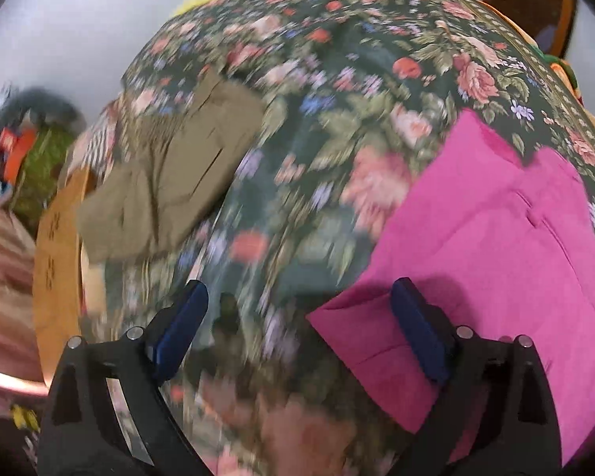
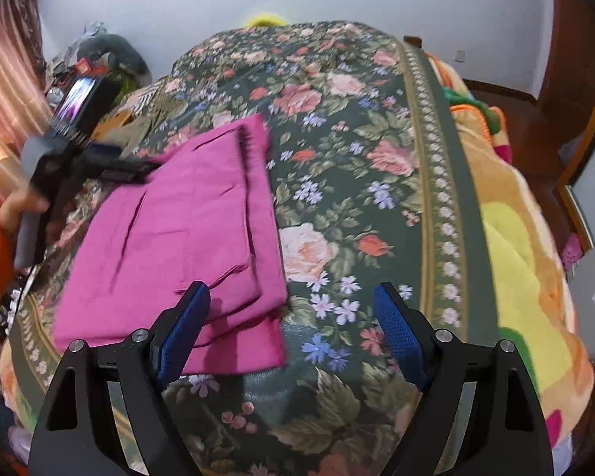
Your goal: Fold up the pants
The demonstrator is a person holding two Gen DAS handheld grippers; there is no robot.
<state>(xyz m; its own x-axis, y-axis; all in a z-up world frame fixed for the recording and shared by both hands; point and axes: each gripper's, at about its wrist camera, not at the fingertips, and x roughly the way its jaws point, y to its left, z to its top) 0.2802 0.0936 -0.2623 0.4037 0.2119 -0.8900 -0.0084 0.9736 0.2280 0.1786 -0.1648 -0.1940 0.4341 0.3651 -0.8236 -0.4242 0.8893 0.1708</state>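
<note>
The magenta pants (image 2: 186, 230) lie folded into a flat rectangle on the floral bedspread (image 2: 337, 166). They also show at the right of the left wrist view (image 1: 488, 238). My left gripper (image 1: 297, 297) is open and empty, above the bedspread with its right finger over the pants' near corner. From the right wrist view the left gripper (image 2: 131, 166) hovers at the pants' far left corner. My right gripper (image 2: 291, 293) is open and empty, just above the pants' near right corner. A second, olive-brown folded garment (image 1: 170, 170) lies further left on the bed.
A yellow-orange blanket (image 2: 515, 246) lies along the bed's right side. A cluttered pile with green and red items (image 1: 23, 158) sits beyond the bed's left edge. White wall behind, wooden door frame (image 2: 575, 79) at right, pink curtain (image 2: 4, 91) at left.
</note>
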